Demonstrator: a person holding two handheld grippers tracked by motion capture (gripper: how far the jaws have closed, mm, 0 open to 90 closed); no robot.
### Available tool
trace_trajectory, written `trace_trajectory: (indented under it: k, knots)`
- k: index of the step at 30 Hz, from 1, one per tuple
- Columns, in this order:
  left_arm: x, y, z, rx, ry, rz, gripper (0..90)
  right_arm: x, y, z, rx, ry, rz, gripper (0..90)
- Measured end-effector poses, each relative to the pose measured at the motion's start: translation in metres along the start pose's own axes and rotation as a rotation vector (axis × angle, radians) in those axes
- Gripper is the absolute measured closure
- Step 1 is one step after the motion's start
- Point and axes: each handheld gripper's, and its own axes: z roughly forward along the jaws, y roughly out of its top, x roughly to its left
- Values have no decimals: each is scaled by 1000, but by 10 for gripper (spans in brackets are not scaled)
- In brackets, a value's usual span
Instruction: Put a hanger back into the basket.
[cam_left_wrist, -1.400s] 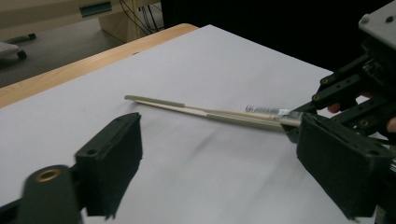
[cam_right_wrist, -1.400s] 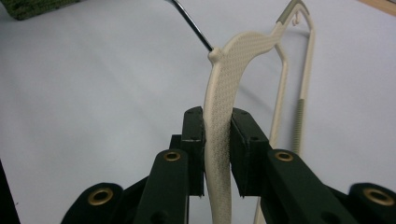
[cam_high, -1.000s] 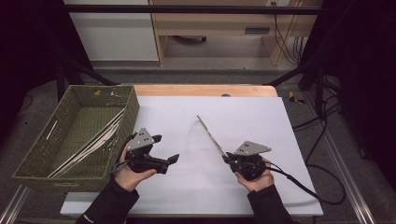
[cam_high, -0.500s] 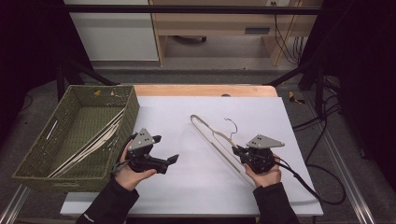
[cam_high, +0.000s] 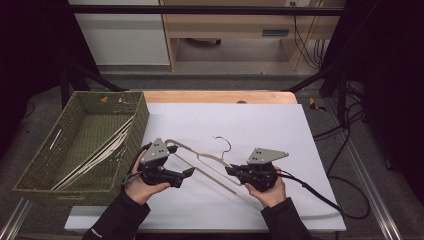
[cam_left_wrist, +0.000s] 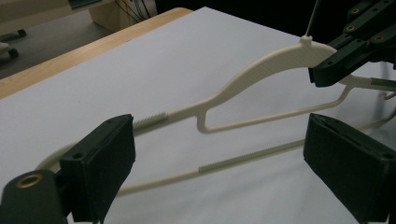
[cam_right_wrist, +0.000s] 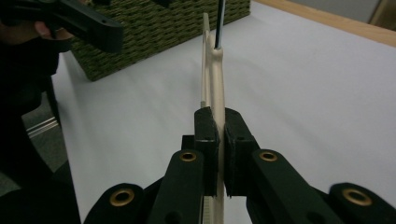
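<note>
Readable text: none in any view.
Labels, brands, numbers: none legible on any surface.
Signs: none legible.
</note>
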Motion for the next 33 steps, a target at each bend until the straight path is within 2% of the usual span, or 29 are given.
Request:
trace_trajectory:
  k: [1,8,10,11,12,14,18,22,24,26,27,28,29,30,31,32,33]
  knots:
    - [-1,0,1,4,-10,10,120,3,1,2,1,26,-4,865]
    - [-5,3,15,43,-70,67,208,11,4,6,12,91,-41,865]
    - [-7,3,18,57,-87,80,288,13,4,8,17,127,-46,865]
    - [-8,3,20,66,-97,88,288,13,4,8,17,127,-46,865]
    - [-10,3,23,83,-112,103,344,14,4,10,21,142,-47,865]
    - [-11,2,25,94,-120,114,394,16,4,11,28,158,-52,865]
    - [-13,2,25,119,-142,123,507,17,3,12,34,183,-55,865]
    - [-12,2,25,141,-154,137,610,16,4,12,33,188,-52,865]
    - [-14,2,24,169,-150,164,637,16,4,12,39,192,-53,864]
    - [-15,2,25,174,-142,175,645,16,3,12,41,193,-53,861]
    - [-15,2,24,189,-139,189,657,16,3,13,42,185,-50,855]
    - [-16,2,24,184,-135,182,670,16,3,13,43,173,-54,844]
    - [-16,2,24,191,-133,192,684,16,3,14,40,158,-57,830]
    - [-17,2,24,193,-140,185,713,15,2,14,40,118,-68,802]
    - [-17,2,24,193,-140,185,725,15,2,14,40,118,-68,802]
    - [-18,2,23,196,-145,181,737,15,2,14,38,85,-79,779]
    - [-18,2,23,196,-145,181,746,15,2,14,38,85,-79,779]
